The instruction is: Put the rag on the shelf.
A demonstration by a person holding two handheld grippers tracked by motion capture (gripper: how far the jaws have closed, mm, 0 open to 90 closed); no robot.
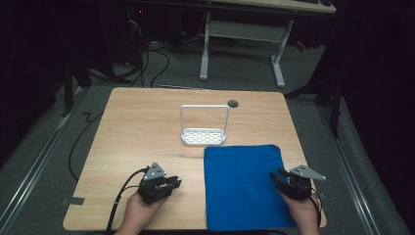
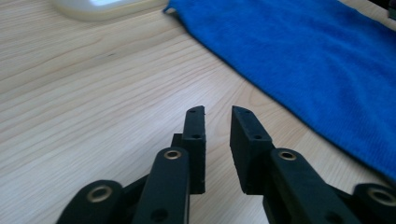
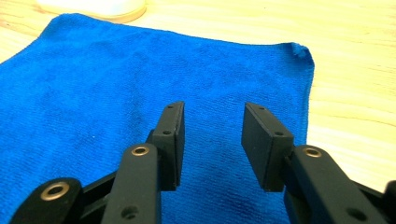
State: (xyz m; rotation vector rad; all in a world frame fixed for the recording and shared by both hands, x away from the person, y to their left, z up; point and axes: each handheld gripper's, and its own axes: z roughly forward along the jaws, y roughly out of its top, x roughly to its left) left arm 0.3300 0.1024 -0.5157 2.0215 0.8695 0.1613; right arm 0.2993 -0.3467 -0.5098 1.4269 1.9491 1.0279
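1. Lying flat on the right half of the tabletop (image 1: 137,127), the blue cloth (image 1: 242,186) spreads from just in front of the white rack (image 1: 203,132) to the near edge.
2. Handling, as judged: the cloth looks light, soft and limp, with a napped, non-slippery weave; it should bunch or fold when pinched and cannot be pushed as a stiff sheet. A corner or free edge, such as the far right corner (image 3: 299,49), offers the surest hold.
3. Right gripper (image 1: 280,177): held low over the cloth's near right edge, pointing left across the fabric; its jaws stand moderately apart with nothing between them.
4. Left gripper (image 1: 172,184): held low over bare wood just left of the cloth, aimed toward its left edge (image 2: 243,77); its jaws stand a little apart, empty.
5. Both hands enter from the near edge, forearms roughly level.
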